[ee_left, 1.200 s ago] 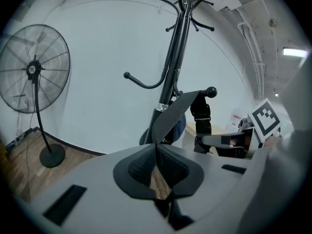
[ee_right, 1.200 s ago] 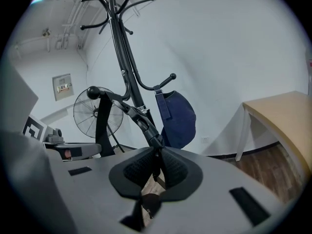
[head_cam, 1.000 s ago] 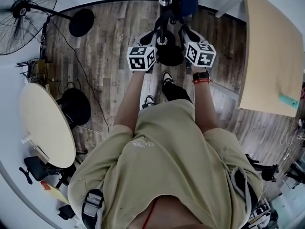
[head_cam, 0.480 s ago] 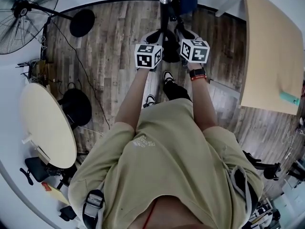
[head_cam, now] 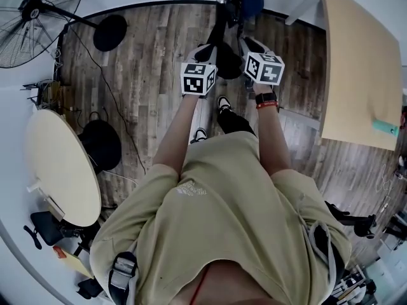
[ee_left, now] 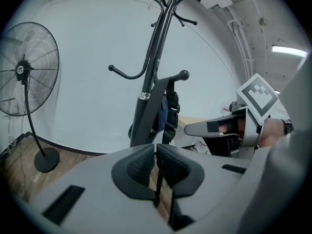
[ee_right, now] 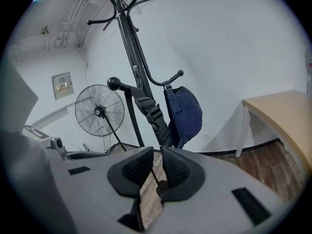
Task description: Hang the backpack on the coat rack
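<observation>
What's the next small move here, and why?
Probably draw both grippers straight back from the coat rack. The backpack already hangs from a hook. The left gripper has its fingers together, the right gripper slightly apart, and nothing shows between either pair.

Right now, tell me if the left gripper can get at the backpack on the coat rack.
Probably yes. The backpack hangs on the coat rack straight ahead of the left gripper, with nothing between; its jaws look shut and would need opening first.
</observation>
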